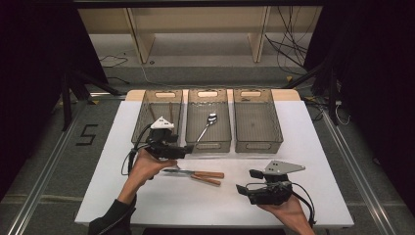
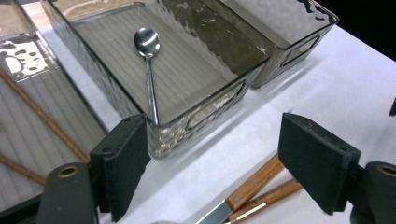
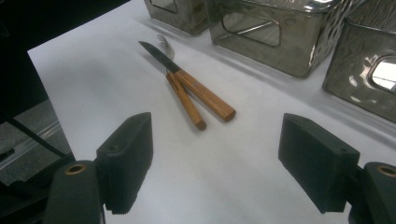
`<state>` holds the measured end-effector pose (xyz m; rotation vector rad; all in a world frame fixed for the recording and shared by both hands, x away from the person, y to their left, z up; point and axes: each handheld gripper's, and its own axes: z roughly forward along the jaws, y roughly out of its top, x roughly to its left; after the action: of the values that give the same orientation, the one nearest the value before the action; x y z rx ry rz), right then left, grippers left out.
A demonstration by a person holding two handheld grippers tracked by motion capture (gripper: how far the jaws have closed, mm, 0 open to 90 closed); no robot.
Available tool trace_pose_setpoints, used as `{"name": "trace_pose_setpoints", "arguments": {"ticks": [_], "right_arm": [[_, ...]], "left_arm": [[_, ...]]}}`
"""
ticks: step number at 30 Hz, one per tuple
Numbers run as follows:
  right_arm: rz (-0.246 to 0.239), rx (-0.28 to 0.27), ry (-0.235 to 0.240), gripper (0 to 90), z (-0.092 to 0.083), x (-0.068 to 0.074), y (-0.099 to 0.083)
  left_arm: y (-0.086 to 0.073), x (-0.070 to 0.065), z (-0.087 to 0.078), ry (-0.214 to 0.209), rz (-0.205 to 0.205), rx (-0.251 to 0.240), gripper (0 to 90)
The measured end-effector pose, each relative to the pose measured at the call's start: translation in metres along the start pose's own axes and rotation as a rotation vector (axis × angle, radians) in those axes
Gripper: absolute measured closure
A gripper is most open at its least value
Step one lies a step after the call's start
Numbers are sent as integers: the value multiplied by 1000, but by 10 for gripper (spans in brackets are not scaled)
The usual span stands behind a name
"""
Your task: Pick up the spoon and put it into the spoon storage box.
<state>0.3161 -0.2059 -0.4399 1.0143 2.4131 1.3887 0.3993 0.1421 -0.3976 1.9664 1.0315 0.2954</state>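
Spoon [image 1: 207,125] lies in the middle bin [image 1: 209,143] of three smoky clear bins at the far side of the desk [image 1: 313,161], its bowl toward the far end and its handle slanting to the near left corner. The left hand-held gripper [image 1: 183,150] hovers just in front of that bin with its jaws spread and nothing between them; its own view shows the spoon's [image 2: 148,60] handle resting against the near wall, and thin brown sticks [image 2: 44,116] in the left-hand bin. The right hand-held gripper [image 1: 241,188], near the desk's front edge, also stands spread and empty. Its view shows a wooden-handled knife [image 3: 187,79] with fork tines [image 3: 163,42] showing behind the blade, while from above the pair [image 1: 195,174] lies between both grippers.
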Motion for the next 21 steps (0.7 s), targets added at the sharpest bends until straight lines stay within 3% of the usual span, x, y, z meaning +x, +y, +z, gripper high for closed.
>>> {"name": "trace_pose_setpoints", "arguments": {"ticks": [21], "right_arm": [[-62, 21, 37, 270, 23, -1, 35]], "left_arm": [[-42, -7, -24, -5, 14, -75, 207]]}}
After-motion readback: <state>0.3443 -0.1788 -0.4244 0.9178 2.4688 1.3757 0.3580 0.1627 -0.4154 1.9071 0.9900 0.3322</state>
